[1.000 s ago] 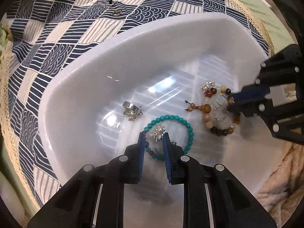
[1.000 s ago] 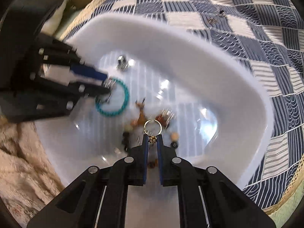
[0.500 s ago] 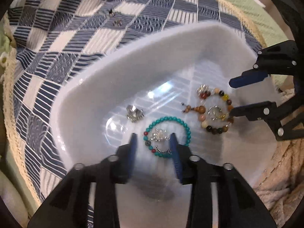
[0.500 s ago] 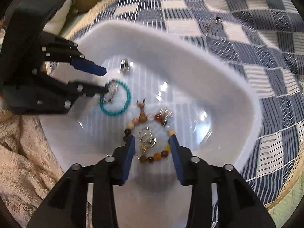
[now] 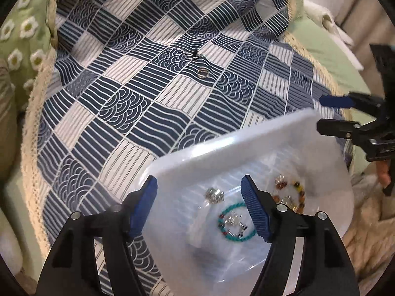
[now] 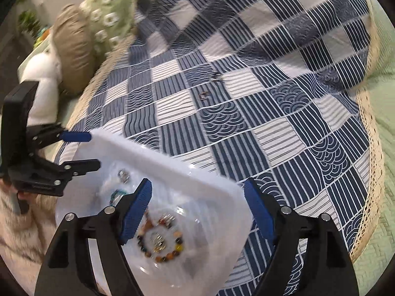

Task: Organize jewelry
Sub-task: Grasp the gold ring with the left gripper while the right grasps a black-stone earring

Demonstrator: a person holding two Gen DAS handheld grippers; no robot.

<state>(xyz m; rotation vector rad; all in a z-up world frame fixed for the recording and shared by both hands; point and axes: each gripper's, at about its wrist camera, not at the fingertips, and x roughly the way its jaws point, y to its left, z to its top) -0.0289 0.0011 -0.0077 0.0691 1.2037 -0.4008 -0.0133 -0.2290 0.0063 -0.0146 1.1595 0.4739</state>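
Observation:
A white plastic bin (image 5: 222,148) (image 6: 197,180) sits on the blue checked cloth (image 5: 123,98). It holds a turquoise bead bracelet (image 5: 228,234) with a silver charm inside it, a brown bead bracelet (image 6: 145,246) (image 5: 300,197) and a small silver piece (image 5: 214,194). My left gripper (image 5: 198,207) is open and empty above the bin's near left part. My right gripper (image 6: 197,209) is open and empty above the bin. On the cloth beyond lie a ring (image 5: 203,73) (image 6: 204,95) and a small dark earring (image 5: 195,55) (image 6: 217,75).
A lace trim (image 6: 370,135) edges the cloth, with green bedding (image 6: 387,113) beyond it. A tan pillow (image 6: 71,56) and a green flowered pillow (image 6: 108,12) lie at the far left. A beige fuzzy blanket (image 5: 365,227) is beside the bin.
Both grippers let go of their jewelry in the bin, opened wide and pulled up and back. The ring and earring on the cloth have come into fuller view.

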